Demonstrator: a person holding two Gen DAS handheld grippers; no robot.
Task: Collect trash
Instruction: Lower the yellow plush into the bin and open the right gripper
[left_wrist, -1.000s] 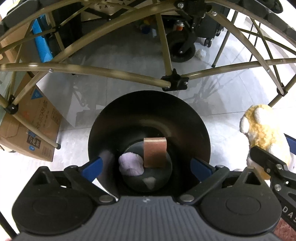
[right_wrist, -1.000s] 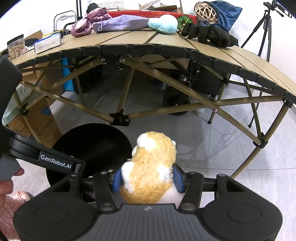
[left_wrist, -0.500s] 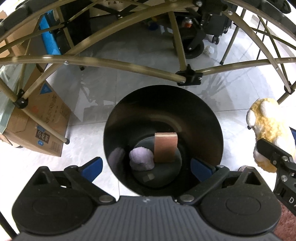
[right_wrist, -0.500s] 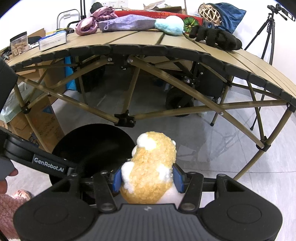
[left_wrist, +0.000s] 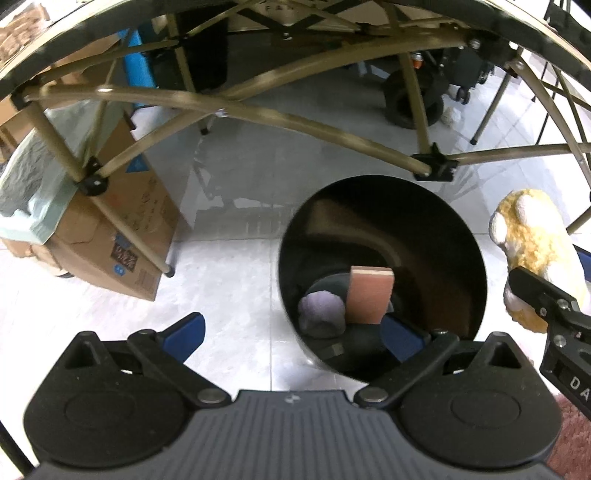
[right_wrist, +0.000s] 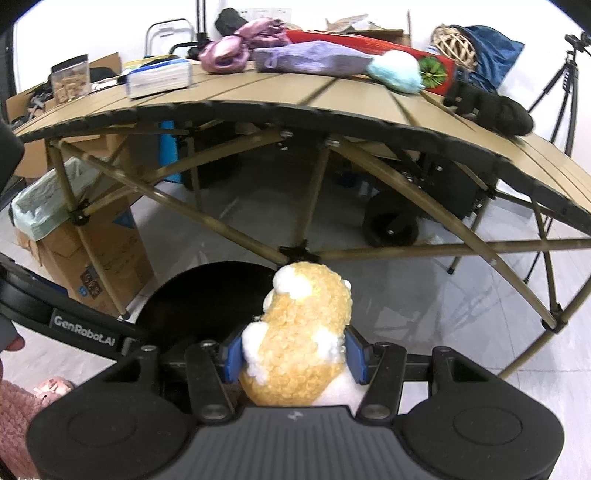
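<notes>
Black round trash bin (left_wrist: 461, 236) is standing upright on the pale tiled floor, open-topped, glossy inner wall reflecting light. Inside, at the bottom: a pinkish-brown sponge block (left_wrist: 369, 295) is standing on edge, leaning against the wall, with a lilac fuzzy ball (left_wrist: 320, 312) sitting just beside it on its left, touching. A yellow-and-white plush toy (right_wrist: 299, 332), curly-textured with white patches, is sitting upright, squeezed on both flanks by blue pads, up off the floor just right of the bin's rim; in the left wrist view it (left_wrist: 532, 240) is showing at the right edge, beside the bin.
</notes>
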